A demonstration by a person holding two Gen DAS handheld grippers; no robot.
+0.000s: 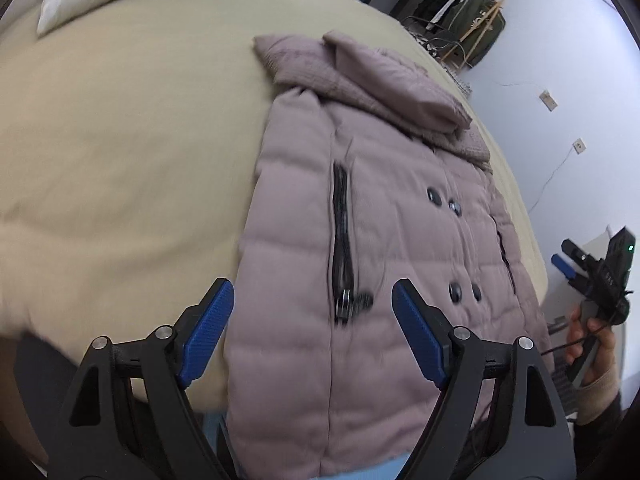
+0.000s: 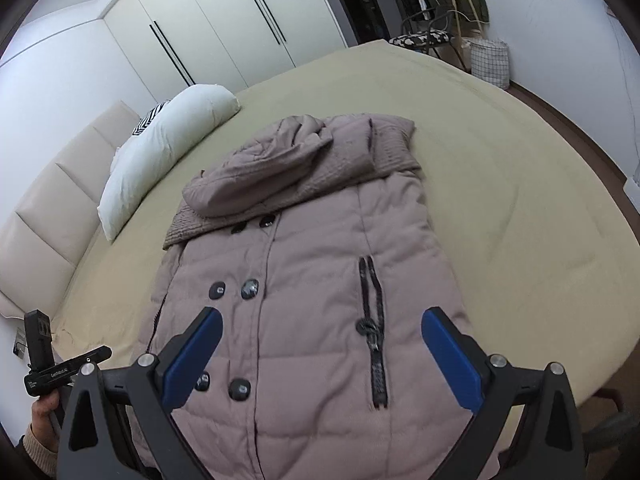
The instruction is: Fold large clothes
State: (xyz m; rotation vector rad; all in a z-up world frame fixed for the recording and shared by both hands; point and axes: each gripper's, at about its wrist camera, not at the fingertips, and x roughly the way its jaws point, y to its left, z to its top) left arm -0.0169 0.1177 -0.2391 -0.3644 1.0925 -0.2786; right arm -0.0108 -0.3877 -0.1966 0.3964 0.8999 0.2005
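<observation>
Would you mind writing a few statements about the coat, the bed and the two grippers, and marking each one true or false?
1. The coat lies flat on the bed. True.
2. The right gripper is shut on the coat. False: its fingers stand wide apart and hold nothing.
3. The hood is folded down over the coat's chest. True.
4. The pillow lies on top of the coat. False: it lies apart from it, by the headboard.
5. The left gripper is open. True.
6. The coat's pocket zip is white. False: it is dark.
</observation>
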